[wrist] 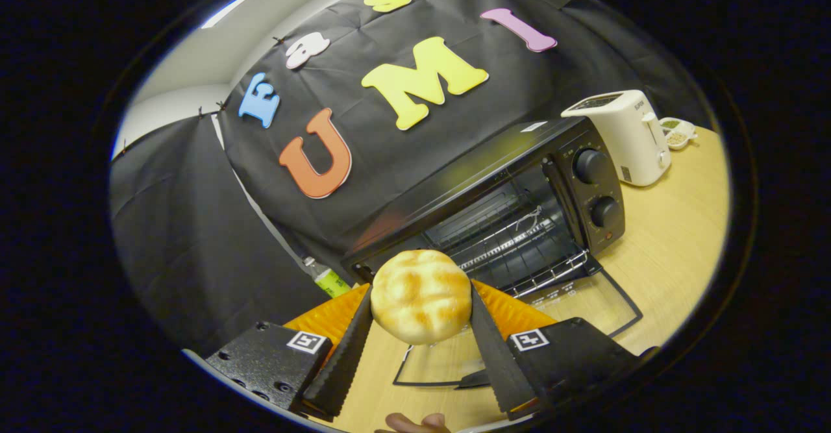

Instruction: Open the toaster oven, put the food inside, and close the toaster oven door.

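Note:
A round golden bread bun (421, 296) sits between my two fingers, and my gripper (421, 329) is shut on it, holding it above the table. Just beyond the bun stands the black toaster oven (519, 180), tilted in this view, with its mouth open and a wire rack (519, 238) showing inside. Its glass door (571, 306) lies folded down flat on the wooden table, under and ahead of the bun. Two round knobs (592, 165) sit on the oven's right panel.
A white pop-up toaster (623, 134) stands to the right of the oven, with a small white dish (677, 134) of grains behind it. A green-labelled bottle (328, 280) stands left of the oven by the black cloth wall. A fingertip (412, 423) shows under the gripper.

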